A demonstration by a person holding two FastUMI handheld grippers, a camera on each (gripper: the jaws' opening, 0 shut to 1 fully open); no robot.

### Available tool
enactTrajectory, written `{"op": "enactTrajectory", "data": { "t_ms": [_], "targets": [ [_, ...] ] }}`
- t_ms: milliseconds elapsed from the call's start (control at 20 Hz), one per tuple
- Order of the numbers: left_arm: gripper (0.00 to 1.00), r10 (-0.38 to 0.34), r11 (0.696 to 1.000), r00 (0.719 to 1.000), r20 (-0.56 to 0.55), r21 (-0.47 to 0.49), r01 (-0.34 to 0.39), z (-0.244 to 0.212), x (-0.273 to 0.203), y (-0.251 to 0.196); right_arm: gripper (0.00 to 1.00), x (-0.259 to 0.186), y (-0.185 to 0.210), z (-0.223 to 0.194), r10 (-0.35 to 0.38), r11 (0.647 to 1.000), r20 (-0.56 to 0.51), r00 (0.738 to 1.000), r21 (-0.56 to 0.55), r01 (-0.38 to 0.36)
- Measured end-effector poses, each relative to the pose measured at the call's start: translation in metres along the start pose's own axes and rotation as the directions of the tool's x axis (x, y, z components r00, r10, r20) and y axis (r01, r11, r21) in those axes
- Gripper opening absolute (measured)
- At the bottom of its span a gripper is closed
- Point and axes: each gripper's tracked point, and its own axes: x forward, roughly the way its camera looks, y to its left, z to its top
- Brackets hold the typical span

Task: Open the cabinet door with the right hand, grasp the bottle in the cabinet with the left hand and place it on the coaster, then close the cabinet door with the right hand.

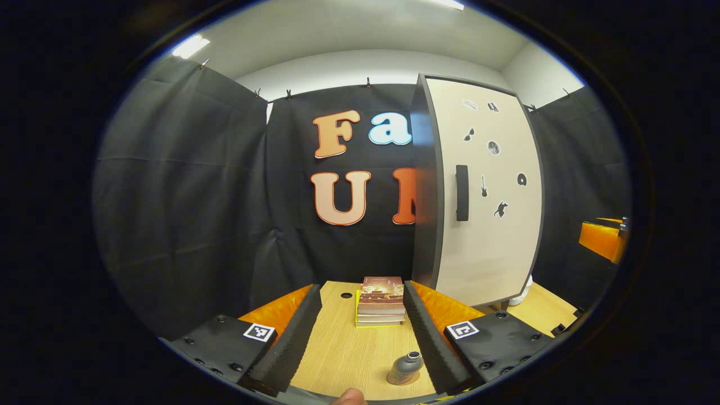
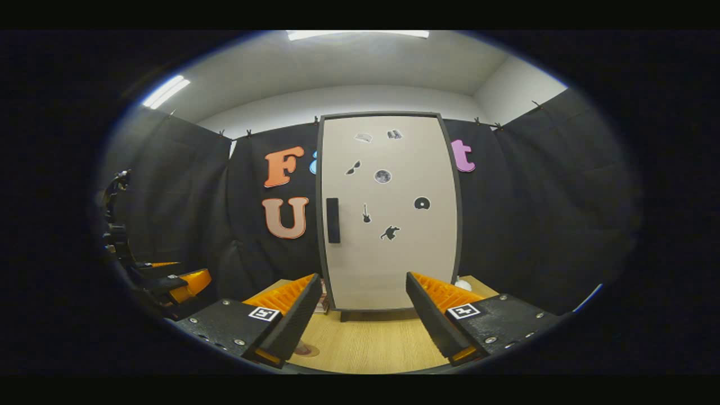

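Observation:
A small grey bottle (image 1: 405, 368) stands upright on a brown coaster (image 1: 414, 380) on the wooden table, between the fingers of my open left gripper (image 1: 361, 289) and close to its right finger, untouched. The tall beige cabinet (image 1: 489, 191) rises at the right, its door shut, with a dark vertical handle (image 1: 462, 192). In the right gripper view the cabinet door (image 2: 394, 253) faces me squarely, its handle (image 2: 333, 220) on the left side. My right gripper (image 2: 363, 278) stands open before it, some way short of the door. A brown disc edge (image 2: 306, 350) peeks out beside its left finger.
A stack of books (image 1: 381, 301) lies on the table (image 1: 343, 354) beyond the bottle, left of the cabinet. Something white (image 1: 526, 292) sits behind the cabinet's foot. The other gripper (image 1: 604, 239) shows at the far right. A person's fingertip (image 1: 349, 396) shows at the bottom edge.

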Motion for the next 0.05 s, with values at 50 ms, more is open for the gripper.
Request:
{"op": "enactTrajectory", "data": {
  "t_ms": [50],
  "targets": [
    [0.95,-0.008,1.0,1.0,0.001,0.003,0.008,0.0011,-0.0005,0.0011,0.93,-0.0026,-0.0013,0.0029,-0.015,1.0,0.003,1.0,-0.001,0.015]
  ]
}}
